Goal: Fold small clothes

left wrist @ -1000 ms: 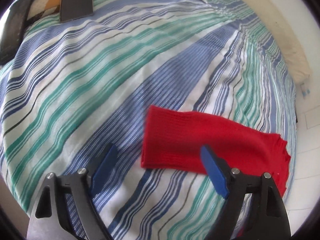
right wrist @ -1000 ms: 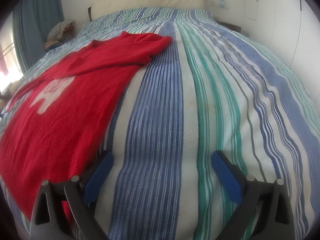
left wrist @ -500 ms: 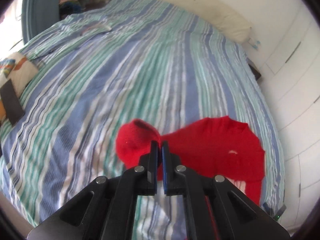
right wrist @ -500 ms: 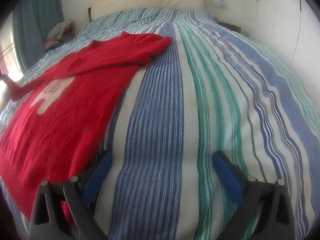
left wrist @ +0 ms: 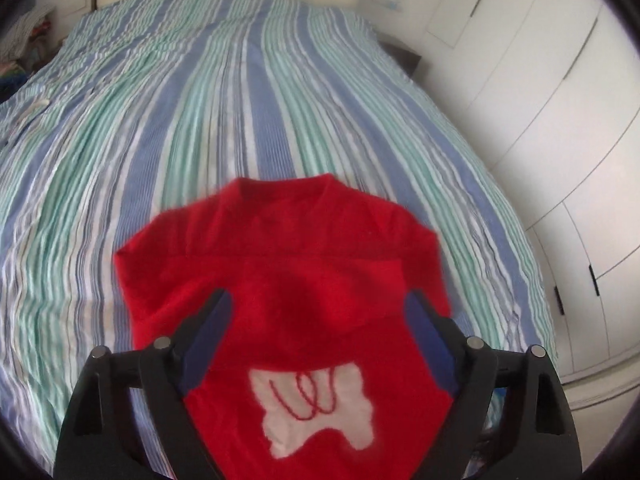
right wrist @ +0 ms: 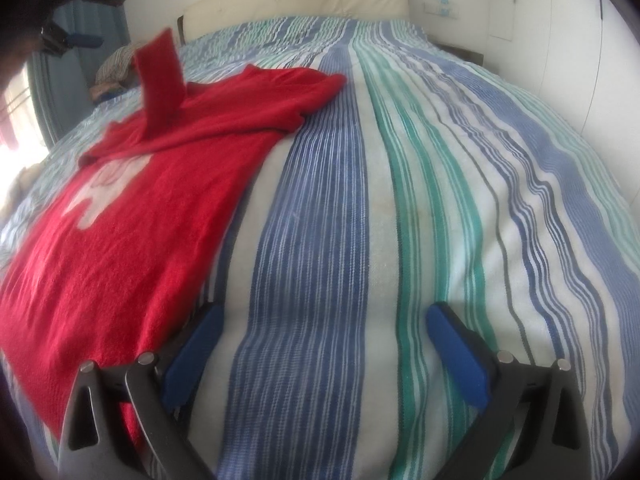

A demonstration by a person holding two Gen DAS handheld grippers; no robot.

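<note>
From the left wrist, the left gripper (left wrist: 318,320) hangs over the red sweater (left wrist: 280,264) on the striped bedspread (left wrist: 200,100), jaws opening, gripping nothing. From the right wrist, the right gripper (right wrist: 320,344) stands released and empty over bare stripes, the sweater lying just left of it, one sleeve (right wrist: 160,76) sticking up.

The lower hem of the red sweater (left wrist: 280,280) is cut off by the bottom edge of the left wrist view, and its outline is smeared by blur. In the right wrist view its near corner is hidden behind the right gripper (right wrist: 320,344), and one sleeve (right wrist: 160,76) is blurred in mid-air. The heap of clothes (right wrist: 116,64) beyond the bed (right wrist: 440,200) is too small to be made out.
</note>
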